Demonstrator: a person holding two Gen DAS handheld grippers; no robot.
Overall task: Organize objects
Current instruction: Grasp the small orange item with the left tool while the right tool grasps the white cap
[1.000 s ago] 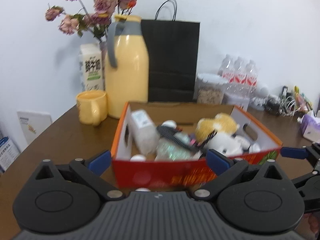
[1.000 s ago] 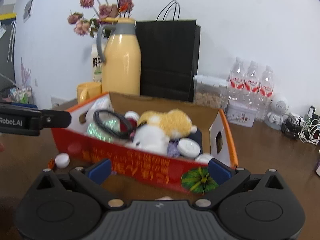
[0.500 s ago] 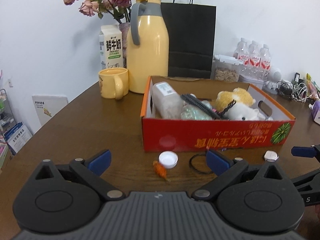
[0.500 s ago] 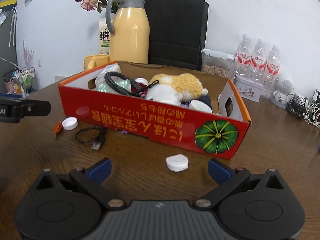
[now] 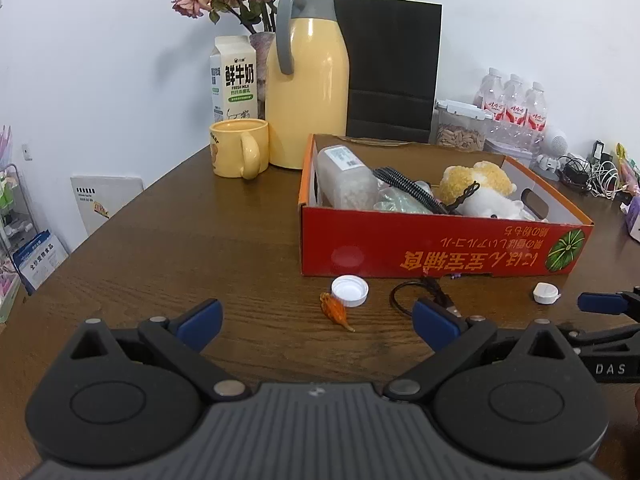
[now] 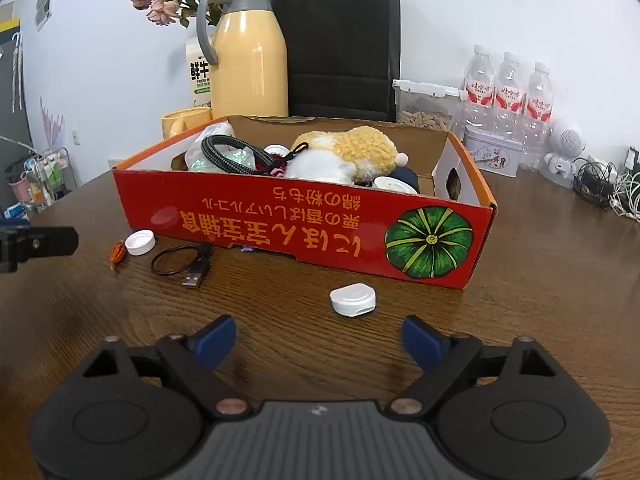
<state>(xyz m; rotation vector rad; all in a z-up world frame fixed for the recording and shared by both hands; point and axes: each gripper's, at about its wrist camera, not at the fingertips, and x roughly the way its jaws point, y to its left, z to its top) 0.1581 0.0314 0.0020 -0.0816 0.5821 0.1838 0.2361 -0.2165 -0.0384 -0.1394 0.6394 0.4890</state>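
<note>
The right gripper (image 6: 318, 338), its empty jaws just narrowing yet wide apart, is hovering just behind the small white rounded plastic case (image 6: 353, 299) lying on the brown wooden table (image 6: 540, 264).

Dark brown wooden table (image 5: 168, 248), grain visible. Red cardboard box (image 5: 440, 248) sits near mid-table, open top. Just in front of its near wall, on the bare wood: white bottle cap (image 5: 349, 290), small orange object (image 5: 335, 312) touching or just beside the cap, looped black USB cable (image 6: 182, 264), white rounded case (image 6: 353, 299). Toward the far edge: yellow mug (image 5: 238, 153), yellow thermos jug (image 5: 307, 80), milk carton (image 5: 234, 76), black paper bag (image 5: 390, 68), clear lidded container (image 6: 426, 106), water bottles (image 6: 508, 88). Tangle of cables (image 6: 608, 188) at the far right edge.
</note>
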